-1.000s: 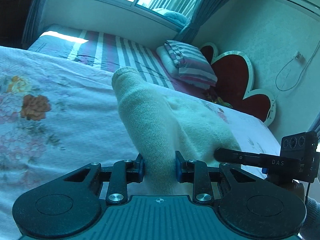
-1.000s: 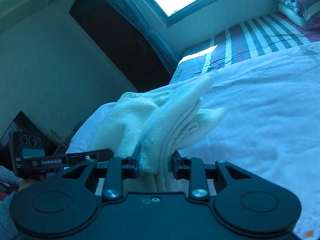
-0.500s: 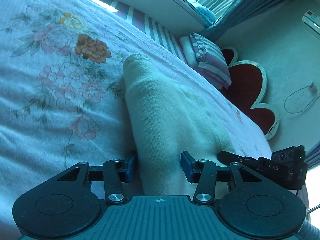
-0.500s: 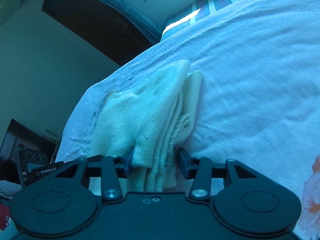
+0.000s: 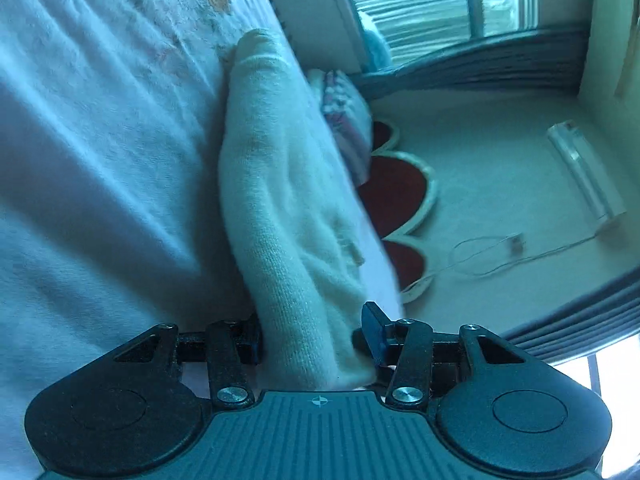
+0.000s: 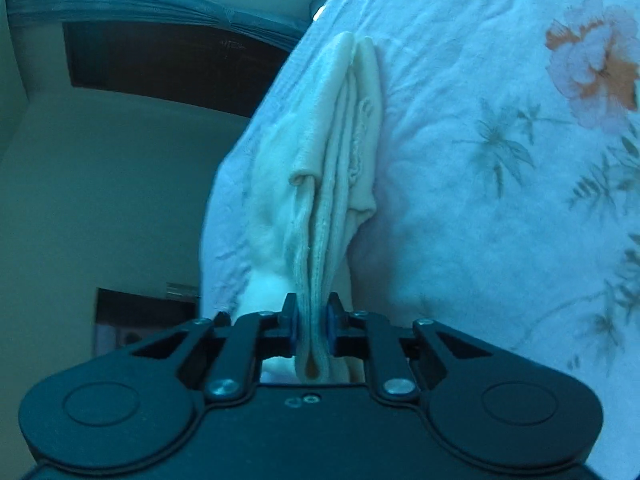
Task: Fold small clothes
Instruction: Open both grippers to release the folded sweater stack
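Cream knitted cloth, a small soft piece of clothing (image 5: 280, 208), lies folded in a long bundle on the pale pink bedspread with printed flowers (image 5: 100, 160). One end of it runs toward the pillows and the near end comes in between the fingers of the left gripper (image 5: 316, 344).

In the left wrist view the black left gripper stands partly open, and its jaws opened up in the last second. The cream cloth sits between them. It fills most of the gap. The left finger is mostly hidden behind the cloth, and the right blue pad (image 5: 374, 334) sits just at the cloth's edge, so I cannot tell if the pads press on it.

In the right wrist view the black right gripper (image 6: 312, 324) has its jaws close together. They have just been closing, and now the two blue pads (image 6: 332, 326) pinch a thin bunch of cream layers (image 6: 320, 184) between them. The layers stand up on edge like pages of a book and stretch away over the bedspread. A big orange and pink flower (image 6: 592, 60) is printed on the bedspread off to the right.

Past the bed in the left view there is a striped folded blanket (image 5: 344, 116), a red heart-shaped headboard (image 5: 392, 196), a window with grey curtains (image 5: 460, 12), and a white wire on the wall (image 5: 492, 256). The whole picture is tilted
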`<state>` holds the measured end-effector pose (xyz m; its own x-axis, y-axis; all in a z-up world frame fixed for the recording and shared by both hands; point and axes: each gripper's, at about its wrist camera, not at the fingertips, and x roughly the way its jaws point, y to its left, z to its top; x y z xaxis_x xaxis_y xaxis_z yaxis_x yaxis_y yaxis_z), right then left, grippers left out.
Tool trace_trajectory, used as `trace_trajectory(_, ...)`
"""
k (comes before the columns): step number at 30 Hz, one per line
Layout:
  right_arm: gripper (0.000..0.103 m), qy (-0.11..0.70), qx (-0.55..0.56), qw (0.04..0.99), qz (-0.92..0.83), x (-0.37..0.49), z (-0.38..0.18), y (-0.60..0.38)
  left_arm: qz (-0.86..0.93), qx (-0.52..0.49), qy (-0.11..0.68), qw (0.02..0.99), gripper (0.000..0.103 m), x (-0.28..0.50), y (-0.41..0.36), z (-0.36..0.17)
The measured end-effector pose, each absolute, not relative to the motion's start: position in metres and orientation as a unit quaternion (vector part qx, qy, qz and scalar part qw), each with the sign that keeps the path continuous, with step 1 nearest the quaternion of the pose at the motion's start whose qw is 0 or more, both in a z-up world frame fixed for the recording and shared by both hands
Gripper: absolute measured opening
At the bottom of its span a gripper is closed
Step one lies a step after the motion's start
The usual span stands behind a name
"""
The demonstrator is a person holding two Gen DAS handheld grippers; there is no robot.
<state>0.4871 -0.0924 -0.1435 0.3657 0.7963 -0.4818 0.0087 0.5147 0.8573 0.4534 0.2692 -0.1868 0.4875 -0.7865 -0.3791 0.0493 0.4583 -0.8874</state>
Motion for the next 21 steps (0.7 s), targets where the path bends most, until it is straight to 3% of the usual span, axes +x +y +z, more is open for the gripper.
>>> trace_trajectory(2,0.012,0.508,0.355,0.744,0.251,0.482,-0.148,-0.093,-0.264,-0.349,0.454,0.776,0.038,0.452,0.264,-0.179)
trace_trajectory(4,0.023,0.492,0.337,0.762,0.252,0.478,-0.137,-0.095,-0.257,-0.291,0.458,0.8,0.039,0.45,0.259,-0.162)
trace_trajectory(8,0.025,0.432,0.292,0.813,0.261,0.485,-0.101,-0.094,-0.24,-0.234,0.416,0.845,0.067,0.453,0.26,-0.129)
trace_trajectory(9,0.026,0.415,0.268,0.831,0.257,0.491,-0.091,-0.091,-0.234,-0.214,0.415,0.853,0.069,0.458,0.259,-0.127)
trace_trajectory(15,0.027,0.355,0.17,0.888,0.239,0.537,-0.068,-0.057,-0.17,-0.132,0.362,0.907,0.07,0.511,0.246,-0.1)
trace_trajectory(19,0.023,0.366,0.085,0.905,0.2,0.568,-0.083,-0.03,-0.132,-0.062,0.362,0.921,0.07,0.561,0.216,-0.102)
trace_trajectory(20,0.023,0.38,0.062,0.905,0.183,0.574,-0.09,-0.026,-0.123,-0.049,0.372,0.919,0.07,0.571,0.212,-0.108)
trace_trajectory(21,0.033,0.388,0.056,0.903,0.174,0.577,-0.098,-0.026,-0.122,-0.043,0.389,0.912,0.073,0.579,0.21,-0.115)
